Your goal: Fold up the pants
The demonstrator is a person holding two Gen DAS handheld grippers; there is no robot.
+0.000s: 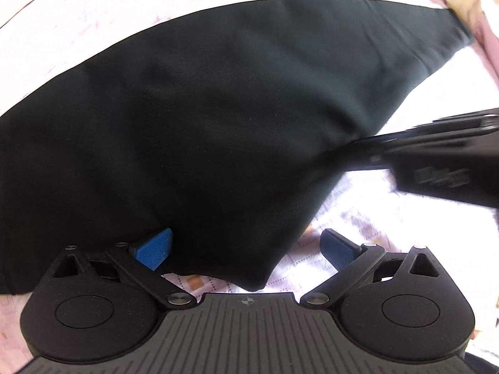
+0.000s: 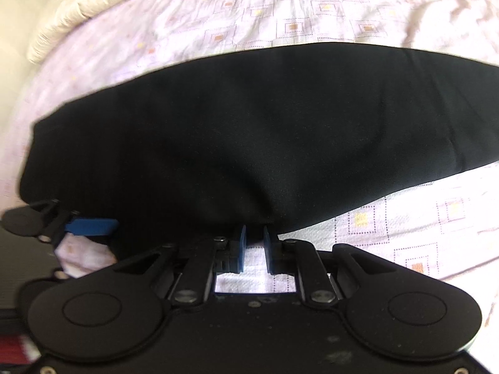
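Observation:
Black pants (image 1: pixel 218 109) lie spread across a bed sheet (image 1: pixel 358 218) with a pink-and-white square pattern. My left gripper (image 1: pixel 246 246) points down over their near edge, open wide. Its left blue pad (image 1: pixel 154 247) rests over the cloth, its right pad (image 1: pixel 338 246) over bare sheet, and neither presses on anything. From its own camera my right gripper (image 2: pixel 254 241) has its blue pads close together, shut on the near edge of the pants (image 2: pixel 265 140). In the left wrist view the right gripper (image 1: pixel 361 148) reaches in from the right, blurred, to the pants' edge.
A cream quilted cover (image 2: pixel 59 15) lies at the bed's far left. Pink cloth (image 1: pixel 489 46) bunches at the far right by the pants' narrow end. Something red (image 2: pixel 12 352) shows at the lower left corner of the right wrist view.

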